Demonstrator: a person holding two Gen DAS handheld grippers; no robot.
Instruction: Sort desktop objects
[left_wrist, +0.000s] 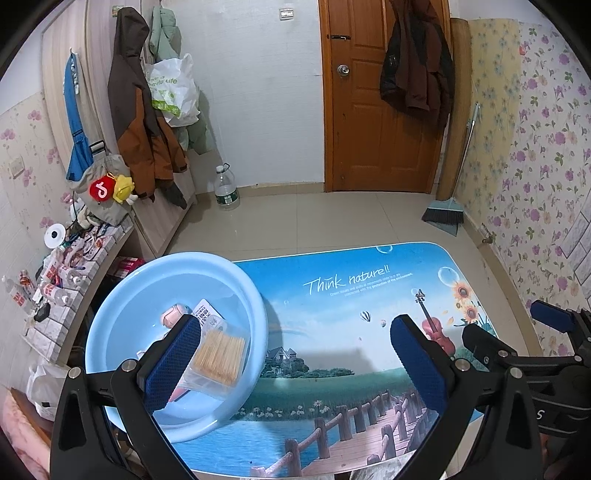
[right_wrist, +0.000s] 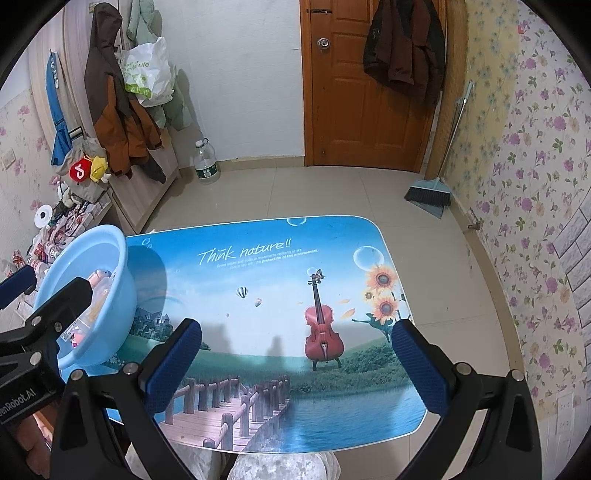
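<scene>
Printed table (right_wrist: 258, 266), blue basin (left_wrist: 122, 306) atop

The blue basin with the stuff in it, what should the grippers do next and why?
Probably nothing more than pulling both back. The left gripper and right gripper are open and empty, the tabletop shows no loose items, and the toothpick pack and pink item lie in the basin.

The basin (left_wrist: 110, 314) was pale blue; the desk (right_wrist: 266, 280) bore a printed blue sky, red violin and sunflowers; claw pads (left_wrist: 173, 365) were dark blue.
</scene>
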